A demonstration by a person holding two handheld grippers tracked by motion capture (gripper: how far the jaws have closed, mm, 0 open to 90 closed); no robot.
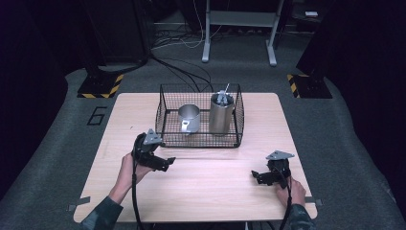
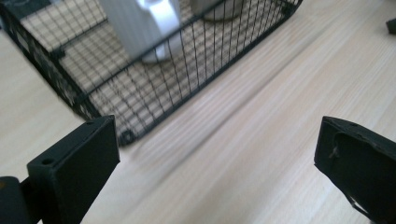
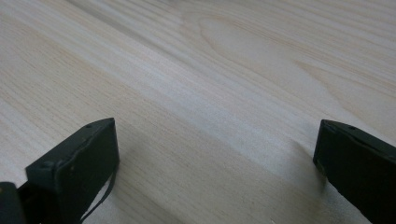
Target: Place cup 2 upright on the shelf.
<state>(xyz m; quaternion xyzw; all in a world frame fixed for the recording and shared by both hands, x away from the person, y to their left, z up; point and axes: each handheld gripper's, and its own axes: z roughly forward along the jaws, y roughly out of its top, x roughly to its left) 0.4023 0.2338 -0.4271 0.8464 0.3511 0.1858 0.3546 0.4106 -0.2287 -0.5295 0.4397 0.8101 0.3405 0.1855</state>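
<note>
A black wire basket (image 1: 165, 115) stands at the back middle of the wooden table (image 1: 210, 187). Inside it a short steel mug (image 1: 189, 118) sits at the left, its handle toward me, and a taller steel cylinder (image 1: 220, 114) holding small utensils stands at the right. My left gripper (image 1: 168, 163) hovers open just in front of the basket's near left corner (image 2: 125, 136), nothing between its jaws; the mug (image 2: 140, 28) shows through the mesh. My right gripper (image 1: 255, 176) rests open low over bare wood (image 3: 210, 93) at the front right.
Around the table lies grey floor with cables, a white stand's legs (image 1: 239, 33) behind, and yellow-black striped bases (image 1: 100, 86) at both back corners. Bare wood stretches between the two grippers.
</note>
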